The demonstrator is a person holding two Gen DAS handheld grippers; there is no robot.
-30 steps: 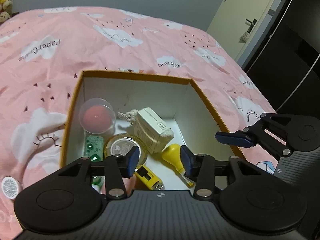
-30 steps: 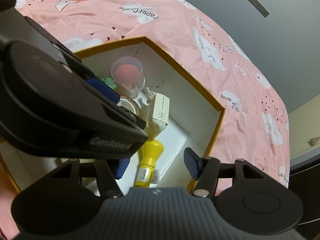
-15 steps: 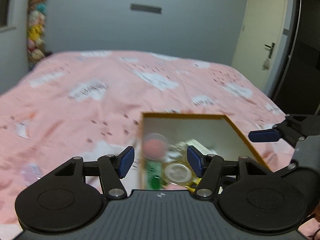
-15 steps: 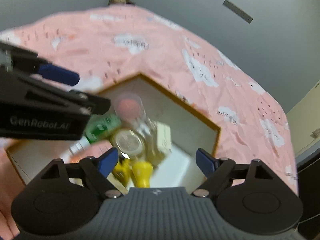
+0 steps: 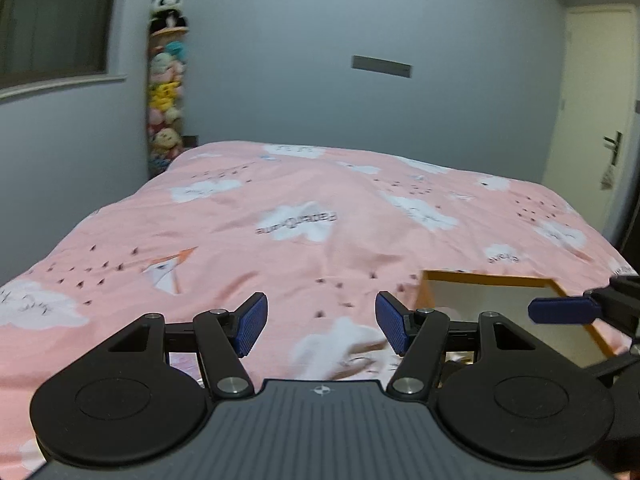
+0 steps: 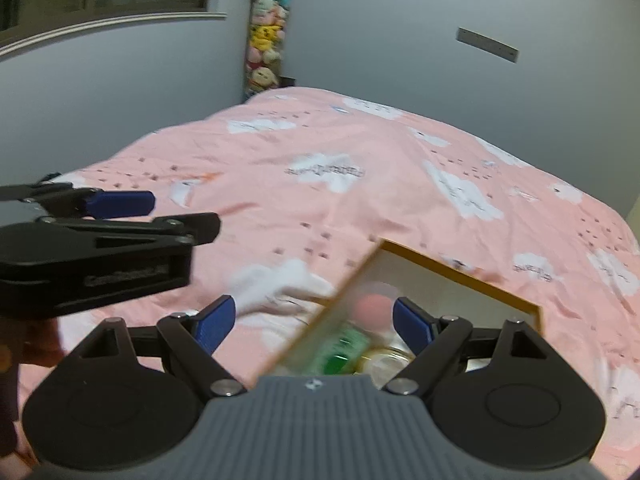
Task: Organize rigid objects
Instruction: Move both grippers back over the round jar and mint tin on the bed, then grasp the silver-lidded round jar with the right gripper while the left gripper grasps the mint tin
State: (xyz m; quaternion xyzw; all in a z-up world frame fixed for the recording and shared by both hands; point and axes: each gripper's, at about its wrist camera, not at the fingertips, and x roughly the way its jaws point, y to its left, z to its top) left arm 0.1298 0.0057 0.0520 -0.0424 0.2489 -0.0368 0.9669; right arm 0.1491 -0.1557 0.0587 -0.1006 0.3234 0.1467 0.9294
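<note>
Dim, even indoor light with a cool grey cast; no hard shadows or glare on the pink bedspread [image 5: 320, 216]. Fisheye distortion bows the far wall and window sill [image 6: 112, 24] toward the edges. Motion blur smears the near box [image 6: 460, 280] and its contents in the right wrist view, softening bedspread prints too.

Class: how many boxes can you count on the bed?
1. The box lies on the pink bedspread, just ahead of the right tool; nothing else box-like shows, though the tools hide some bedspread.
</note>
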